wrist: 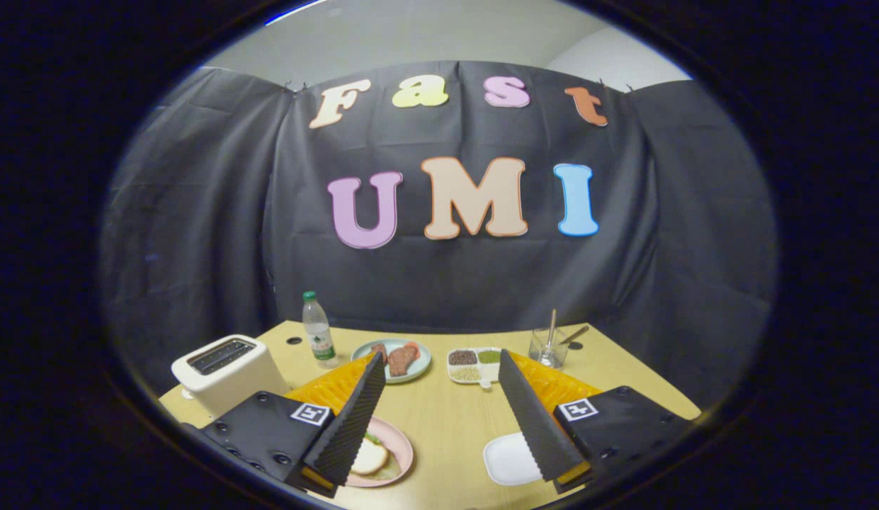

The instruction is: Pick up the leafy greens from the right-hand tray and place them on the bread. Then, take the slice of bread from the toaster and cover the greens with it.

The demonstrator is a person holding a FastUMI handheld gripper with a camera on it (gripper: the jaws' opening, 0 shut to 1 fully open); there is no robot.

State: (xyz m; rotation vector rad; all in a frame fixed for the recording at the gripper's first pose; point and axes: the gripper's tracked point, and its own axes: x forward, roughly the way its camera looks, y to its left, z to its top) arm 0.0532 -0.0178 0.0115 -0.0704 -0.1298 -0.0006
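Pale wooden tabletop before a black cloth wall. Leftmost is the cream boxy toaster, no slice rising from its slots. Right of it, the pink plate carries a bread slice with something green on top, so the greens look placed. Your gripper hovers spread wide, empty. Far right of the toaster, the white tray looks bare. Only the covering slice seems left.

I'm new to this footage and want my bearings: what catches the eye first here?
The gripper stands out, its two black ribbed fingers spread wide and open over the yellow table, holding nothing. By the left finger sits a pink plate with bread; a white toaster stands further left. Beyond the fingertips lie a plate of meat and a water bottle.
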